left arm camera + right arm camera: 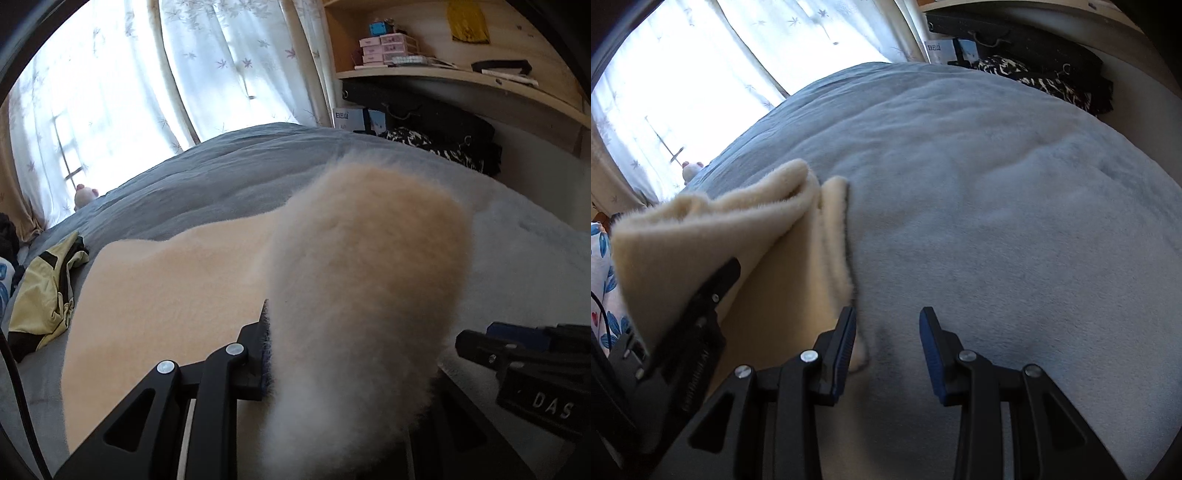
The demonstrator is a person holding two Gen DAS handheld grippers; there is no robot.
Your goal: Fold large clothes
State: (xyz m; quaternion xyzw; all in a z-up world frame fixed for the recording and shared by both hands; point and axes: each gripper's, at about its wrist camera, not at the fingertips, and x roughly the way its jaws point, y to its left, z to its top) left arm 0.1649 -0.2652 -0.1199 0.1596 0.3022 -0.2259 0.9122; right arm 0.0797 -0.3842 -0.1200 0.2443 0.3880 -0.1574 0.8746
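A cream fleece garment (166, 295) lies spread over the grey-blue bed cover (997, 221). My left gripper (332, 354) is shut on a thick bunch of it (369, 277), which rises in front of the camera and hides the right finger. In the right wrist view that same fold (720, 229) hangs from the left gripper (713, 291) at the left. My right gripper (888, 332) stands open over the bed cover with nothing between its blue pads (932, 350). Its left finger sits beside the garment's edge (838, 240). The right gripper (480, 347) also shows at the lower right of the left wrist view.
A yellow and black garment (48, 295) lies crumpled at the bed's left edge. Black-and-white patterned clothes (424, 144) sit at the far right, below a wooden shelf (443, 74) with boxes. Sheer curtains (129, 92) and a small plush toy (85, 195) are behind the bed.
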